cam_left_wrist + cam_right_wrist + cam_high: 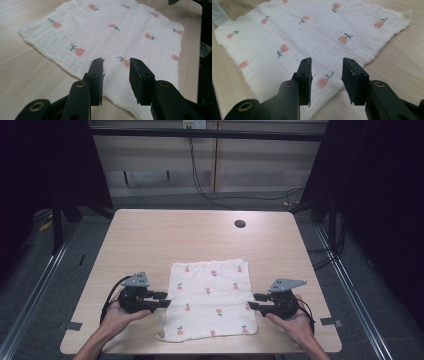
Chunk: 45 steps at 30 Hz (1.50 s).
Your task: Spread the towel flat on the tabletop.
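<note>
Between both tools (162, 299) (255, 301), flat cloth (210, 297)

Cloth (212, 300) flat on table (150, 240), between left gripper (164, 299) and right gripper (254, 301).

Each bare hand holds a black gripper: the left gripper (165, 300) and the right gripper (253, 301). Both carry a grey three-cornered plate on top at 12 o'clock and trail a black cable. Their jaws are black, with flat pads, small screw holes and brass-ringed pivot holes.
</note>
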Motion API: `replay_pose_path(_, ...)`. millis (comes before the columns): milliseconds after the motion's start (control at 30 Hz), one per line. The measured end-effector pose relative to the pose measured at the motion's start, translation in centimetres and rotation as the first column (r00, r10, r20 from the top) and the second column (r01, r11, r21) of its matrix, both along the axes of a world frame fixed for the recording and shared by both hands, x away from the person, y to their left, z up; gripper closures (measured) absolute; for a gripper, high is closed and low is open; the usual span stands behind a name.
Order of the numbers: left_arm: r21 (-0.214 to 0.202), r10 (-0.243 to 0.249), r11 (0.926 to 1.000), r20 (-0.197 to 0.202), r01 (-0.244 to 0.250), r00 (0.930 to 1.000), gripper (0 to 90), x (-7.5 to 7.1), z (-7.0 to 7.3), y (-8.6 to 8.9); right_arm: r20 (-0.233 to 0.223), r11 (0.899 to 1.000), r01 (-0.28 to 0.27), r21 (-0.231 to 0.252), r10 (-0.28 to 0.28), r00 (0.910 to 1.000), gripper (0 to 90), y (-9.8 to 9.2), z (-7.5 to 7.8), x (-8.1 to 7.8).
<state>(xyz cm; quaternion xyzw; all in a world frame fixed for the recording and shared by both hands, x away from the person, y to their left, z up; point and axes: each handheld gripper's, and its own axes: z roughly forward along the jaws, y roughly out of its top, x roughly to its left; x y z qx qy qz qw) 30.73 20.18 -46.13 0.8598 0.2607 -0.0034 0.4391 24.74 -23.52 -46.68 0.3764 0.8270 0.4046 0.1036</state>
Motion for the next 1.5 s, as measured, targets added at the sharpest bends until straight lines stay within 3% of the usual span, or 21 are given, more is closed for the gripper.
replay_pose_path(100,0.038,0.040,0.9984,0.028,-0.042,0.9988,62.3,1.6,0.5,-0.2,-0.012,1.000,-0.011,-0.012,0.011,0.9999,59.3,0.8,-0.2,1.6)
replay_pose_path(167,0.026,0.055,0.9981,0.023,-0.055,0.9982,62.7,2.3,0.6,-0.3,-0.017,1.000,-0.019,-0.021,0.019,0.9997,58.8,1.3,-0.3,2.5)
replay_pose_path(233,0.026,0.026,0.9993,0.009,-0.026,0.9996,63.4,2.4,0.0,-0.9,-0.009,0.999,-0.029,-0.040,0.028,0.9996,58.2,1.8,-0.6,3.3)
replay_pose_path(400,0.113,-0.057,0.9917,-0.029,0.060,0.9980,63.2,1.6,-2.4,-2.8,-0.035,0.998,-0.029,-0.062,0.027,0.9990,56.3,2.5,-2.0,4.8)
replay_pose_path(533,0.139,-0.061,0.9884,-0.007,0.061,0.9981,62.7,1.2,-2.7,-3.3,-0.024,0.995,-0.030,-0.093,0.028,0.9993,54.7,2.8,-2.6,5.4)
replay_pose_path(633,0.153,-0.075,0.9854,-0.003,0.075,0.9972,67.7,0.8,-2.8,-3.3,-0.027,0.991,-0.024,-0.130,0.021,0.9994,57.1,3.0,-3.1,5.7)
replay_pose_path(667,0.165,-0.087,0.9826,0.003,0.085,0.9962,71.1,0.6,-3.1,-3.4,-0.009,0.990,-0.030,-0.134,0.029,0.9995,59.5,3.0,-3.3,5.6)
replay_pose_path(833,0.182,-0.078,0.9807,0.032,0.071,0.9964,77.9,0.5,-3.3,-3.4,-0.031,0.991,-0.037,-0.129,0.034,0.9990,78.2,2.6,-3.1,5.5)
replay_pose_path(967,0.200,-0.075,0.9777,0.048,0.064,0.9960,83.2,0.5,-3.2,-3.5,-0.056,0.991,-0.061,-0.117,0.054,0.9969,86.1,2.2,-3.0,5.3)
replay_pose_path(1167,0.186,-0.090,0.9790,0.027,0.084,0.9956,88.3,0.3,-3.3,-3.5,-0.076,0.990,-0.078,-0.116,0.070,0.9947,87.5,1.9,-2.9,3.9)
replay_pose_path(1200,0.202,-0.101,0.9750,0.029,0.093,0.9945,88.4,0.2,-3.1,-3.5,-0.071,0.989,-0.089,-0.120,0.081,0.9942,87.5,1.9,-2.9,3.7)
replay_pose_path(1333,0.184,-0.103,0.9780,0.010,0.099,0.9947,89.0,-0.3,-3.2,-3.5,-0.070,0.989,-0.087,-0.116,0.079,0.9944,87.6,1.8,-2.9,3.3)
replay_pose_path(1500,0.199,-0.127,0.9723,0.012,0.122,0.9918,88.9,-0.8,-3.1,-3.3,-0.074,0.988,-0.101,-0.114,0.093,0.9929,87.3,1.9,-2.9,3.0)
